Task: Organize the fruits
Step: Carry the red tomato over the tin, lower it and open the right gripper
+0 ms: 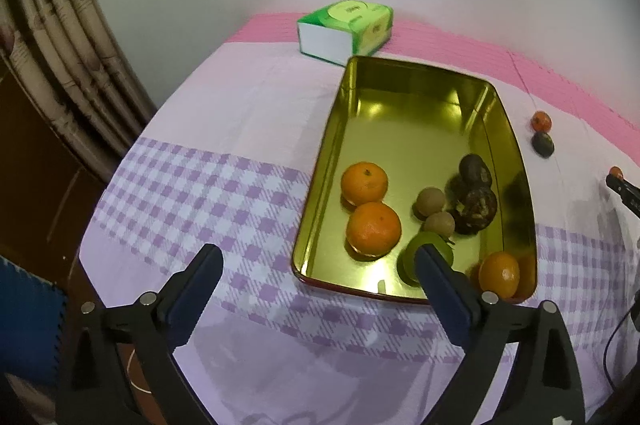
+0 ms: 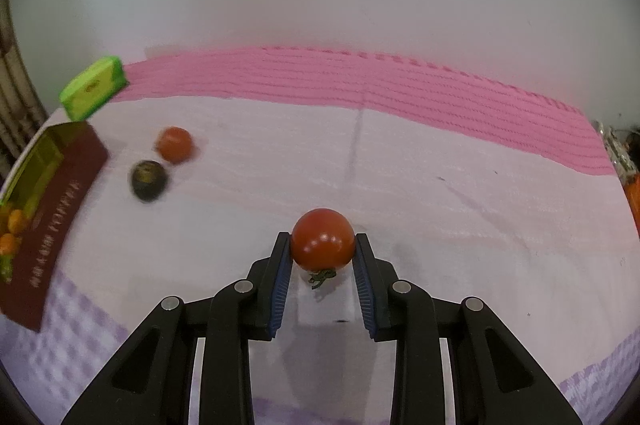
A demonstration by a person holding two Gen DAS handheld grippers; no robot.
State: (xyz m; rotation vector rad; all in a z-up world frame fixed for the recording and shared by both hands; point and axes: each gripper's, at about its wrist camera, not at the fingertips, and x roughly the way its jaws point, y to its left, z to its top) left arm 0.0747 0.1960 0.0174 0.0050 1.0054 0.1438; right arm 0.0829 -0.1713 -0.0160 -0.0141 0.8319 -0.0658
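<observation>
A gold tin tray (image 1: 352, 93) holds two oranges (image 1: 364, 183), a small orange (image 1: 499, 273), two brown round fruits (image 1: 430, 201), dark fruits (image 1: 474, 205) and a green fruit (image 1: 412, 249). My left gripper (image 1: 320, 257) is open and empty at the tray's near edge. My right gripper (image 2: 322, 245) is shut on a red tomato (image 2: 322, 239), held above the cloth. Another tomato (image 2: 174, 144) and a dark fruit (image 2: 149, 180) lie on the cloth right of the tray (image 2: 60, 201); both show in the left wrist view (image 1: 541, 121).
A green tissue pack (image 1: 346, 29) stands behind the tray by the wall. A pink mat (image 2: 360, 81) runs along the table's back. Curtains (image 1: 60, 57) hang at the left. The right gripper's tip (image 1: 624, 189) shows at the left view's right edge.
</observation>
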